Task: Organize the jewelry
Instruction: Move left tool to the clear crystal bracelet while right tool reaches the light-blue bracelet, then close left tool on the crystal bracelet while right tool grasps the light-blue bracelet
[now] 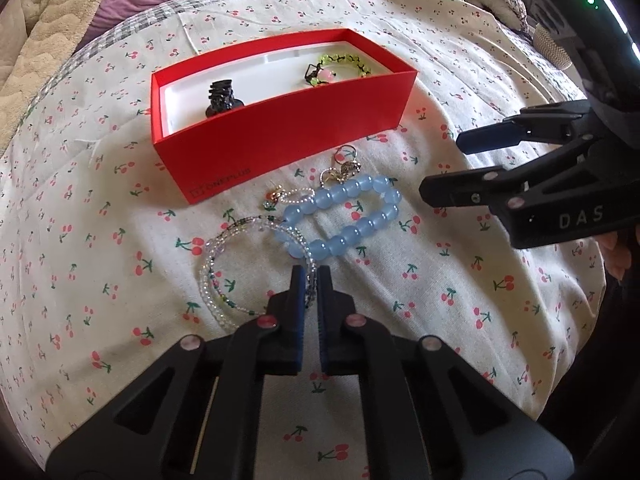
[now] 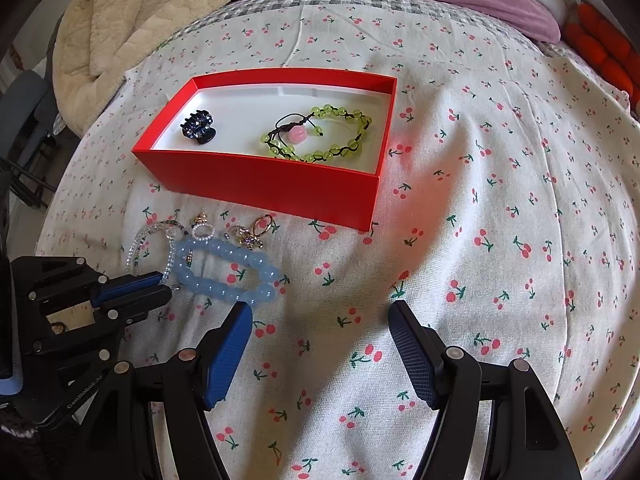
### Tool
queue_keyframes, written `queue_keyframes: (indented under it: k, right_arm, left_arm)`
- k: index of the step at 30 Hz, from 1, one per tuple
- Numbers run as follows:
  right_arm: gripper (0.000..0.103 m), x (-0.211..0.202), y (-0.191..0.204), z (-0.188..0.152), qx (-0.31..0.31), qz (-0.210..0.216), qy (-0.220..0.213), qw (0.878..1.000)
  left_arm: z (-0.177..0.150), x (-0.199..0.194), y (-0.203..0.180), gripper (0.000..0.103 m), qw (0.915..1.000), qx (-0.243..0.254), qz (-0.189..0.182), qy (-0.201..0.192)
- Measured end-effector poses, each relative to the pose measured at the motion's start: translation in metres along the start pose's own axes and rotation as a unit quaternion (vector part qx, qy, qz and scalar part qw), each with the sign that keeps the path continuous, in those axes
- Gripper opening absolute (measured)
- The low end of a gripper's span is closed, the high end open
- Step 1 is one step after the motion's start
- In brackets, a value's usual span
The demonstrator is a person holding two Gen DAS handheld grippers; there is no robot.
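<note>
Two handheld black grippers with blue pads, both angled steeply downward; the left gripper [image 1: 311, 276] has its jaws drawn together, the pads nearly touching, pinching a thin strand of clear beads [image 1: 310, 280] at their tips; the right gripper [image 2: 320, 312] hangs just beside it, jaws spread wide, nothing between them.

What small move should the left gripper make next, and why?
Probably lift straight up, gently. The left gripper has its jaws shut on the clear bead bracelet, which still lies on the sheet and touches the blue bead bracelet. The red box sits just beyond.
</note>
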State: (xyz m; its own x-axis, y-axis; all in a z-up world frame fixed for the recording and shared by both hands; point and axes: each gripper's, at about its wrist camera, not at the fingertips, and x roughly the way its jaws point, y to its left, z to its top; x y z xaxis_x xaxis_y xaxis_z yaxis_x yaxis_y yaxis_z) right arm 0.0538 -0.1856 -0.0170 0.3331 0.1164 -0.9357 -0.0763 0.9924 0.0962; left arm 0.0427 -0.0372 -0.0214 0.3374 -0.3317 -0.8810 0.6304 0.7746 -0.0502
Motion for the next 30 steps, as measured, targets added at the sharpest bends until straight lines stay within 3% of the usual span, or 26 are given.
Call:
queue_keyframes:
  k: [14, 20, 30]
  right_arm:
    - [0.071, 0.01, 0.001, 0.013, 0.037, 0.029, -0.003, 0.999]
    - [0.056, 0.021, 0.015, 0.023, 0.03, 0.047, 0.0, 0.998]
    - [0.045, 0.042, 0.038, 0.019, -0.021, -0.016, 0.003, 1.0]
  left_arm:
    - [-0.007, -0.038, 0.029, 0.005, 0.9974, -0.062, -0.001, -0.037]
    - [-0.008, -0.04, 0.04, 0.005, 0.9955, -0.088, 0.001, -0.035]
    - [-0.011, -0.04, 0.048, 0.005, 0.9943, -0.102, 0.003, -0.032]
